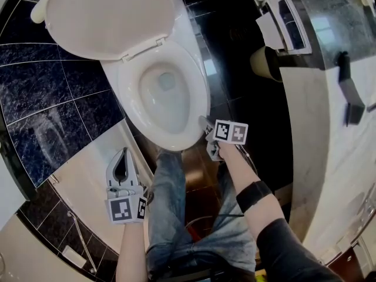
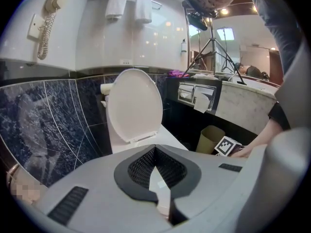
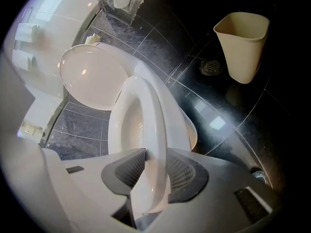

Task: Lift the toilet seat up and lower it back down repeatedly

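The white toilet's lid [image 1: 108, 16] stands raised against the cistern. Its seat [image 1: 197, 69] lies low over the bowl [image 1: 164, 93]. My right gripper [image 1: 204, 124] is at the seat's front right edge. In the right gripper view the seat's rim [image 3: 146, 110] runs between the jaws, and the right gripper [image 3: 154, 164] is shut on it, both ribbed pads against its sides. My left gripper [image 1: 123, 153] hangs off the bowl's front left over pale floor, shut and holding nothing. In its own view the left gripper [image 2: 154, 149] points at the raised lid [image 2: 134, 103].
A beige waste bin [image 1: 265, 63] [image 3: 243, 45] stands on the dark floor to the toilet's right, near a floor drain [image 3: 212, 67]. A paper holder [image 1: 282, 22] hangs on the counter's side. Dark tiled wall lies to the left. The person's legs [image 1: 176, 216] stand just before the bowl.
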`<control>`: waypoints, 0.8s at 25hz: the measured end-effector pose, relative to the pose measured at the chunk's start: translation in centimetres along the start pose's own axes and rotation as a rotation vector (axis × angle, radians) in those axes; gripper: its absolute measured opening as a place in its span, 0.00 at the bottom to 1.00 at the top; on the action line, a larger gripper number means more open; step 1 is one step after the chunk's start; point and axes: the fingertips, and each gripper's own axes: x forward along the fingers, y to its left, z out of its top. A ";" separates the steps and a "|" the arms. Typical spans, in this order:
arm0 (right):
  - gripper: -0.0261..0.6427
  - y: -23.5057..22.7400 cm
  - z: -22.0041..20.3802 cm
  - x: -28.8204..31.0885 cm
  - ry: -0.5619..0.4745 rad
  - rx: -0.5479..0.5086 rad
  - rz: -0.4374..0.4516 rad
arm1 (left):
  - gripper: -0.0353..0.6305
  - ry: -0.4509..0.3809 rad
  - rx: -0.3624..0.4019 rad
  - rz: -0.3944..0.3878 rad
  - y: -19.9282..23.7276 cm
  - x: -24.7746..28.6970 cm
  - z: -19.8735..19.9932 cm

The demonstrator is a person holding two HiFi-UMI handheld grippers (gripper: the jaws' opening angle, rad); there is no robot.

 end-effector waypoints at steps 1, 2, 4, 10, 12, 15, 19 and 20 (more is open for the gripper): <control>0.25 0.0 0.0 0.0 0.003 -0.001 -0.003 | 0.05 0.002 -0.001 -0.001 -0.1 0.0 -0.1; 0.25 0.0 0.0 0.0 0.005 -0.001 -0.006 | 0.05 0.003 -0.003 -0.001 -0.1 0.0 -0.2; 0.25 0.0 0.0 -0.2 0.008 0.003 -0.009 | 0.05 0.004 -0.007 -0.002 -0.3 0.1 -0.3; 0.24 1.4 0.4 -1.6 -0.005 0.022 0.009 | 0.05 0.007 -0.018 -0.012 -0.6 -0.3 -0.5; 0.24 2.2 0.6 -2.5 -0.003 0.019 0.016 | 0.05 0.011 -0.025 -0.016 -0.8 -0.6 -0.4; 0.23 4.0 0.9 -4.1 -0.003 0.020 0.029 | 0.05 0.021 -0.031 -0.025 -1.1 -1.5 -0.2; 0.23 7.2 1.9 -6.9 -0.001 0.004 0.042 | 0.05 0.055 -0.018 -0.047 -1.9 -3.4 -0.6; 0.23 8.2 2.3 -7.6 0.001 -0.001 0.045 | 0.05 0.068 -0.015 -0.049 -2.0 -4.0 -1.0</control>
